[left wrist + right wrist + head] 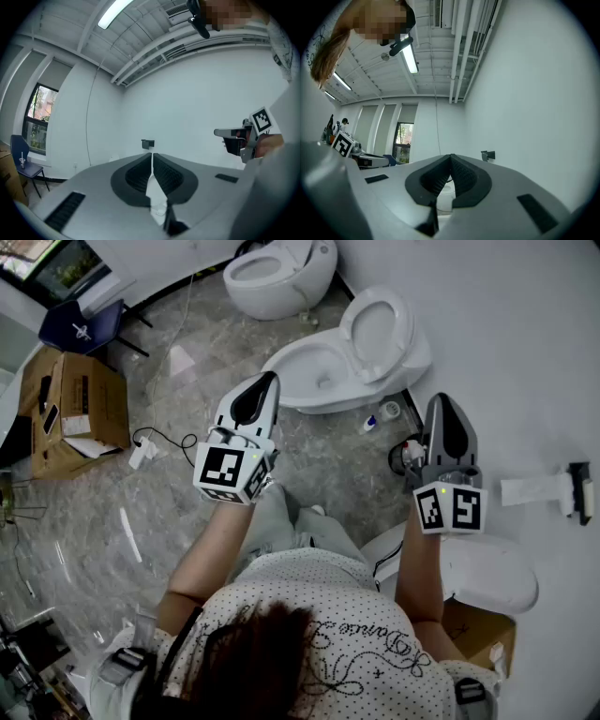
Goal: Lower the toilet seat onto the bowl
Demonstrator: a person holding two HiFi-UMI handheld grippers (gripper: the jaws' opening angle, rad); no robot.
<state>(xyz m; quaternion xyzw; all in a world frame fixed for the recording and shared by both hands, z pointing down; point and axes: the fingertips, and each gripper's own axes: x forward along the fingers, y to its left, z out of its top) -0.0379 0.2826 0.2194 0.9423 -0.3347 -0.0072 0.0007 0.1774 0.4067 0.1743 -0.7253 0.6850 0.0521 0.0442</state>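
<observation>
In the head view a white toilet bowl [317,373] stands on the floor ahead, by the right wall. Its seat [377,327] is raised and leans back toward the wall. My left gripper [270,379] is held in the air short of the bowl, its jaws shut with nothing between them. My right gripper [442,399] hovers to the right, beside the wall, also shut and empty. Neither touches the toilet. In the left gripper view the shut jaws point at the white wall, with the right gripper [217,132] off to the side.
A second white toilet [279,276] stands farther back, and a third one [487,576] is close at my right. An open cardboard box [73,407] and a blue chair [82,324] are at the left. A paper holder [574,491] is fixed on the right wall.
</observation>
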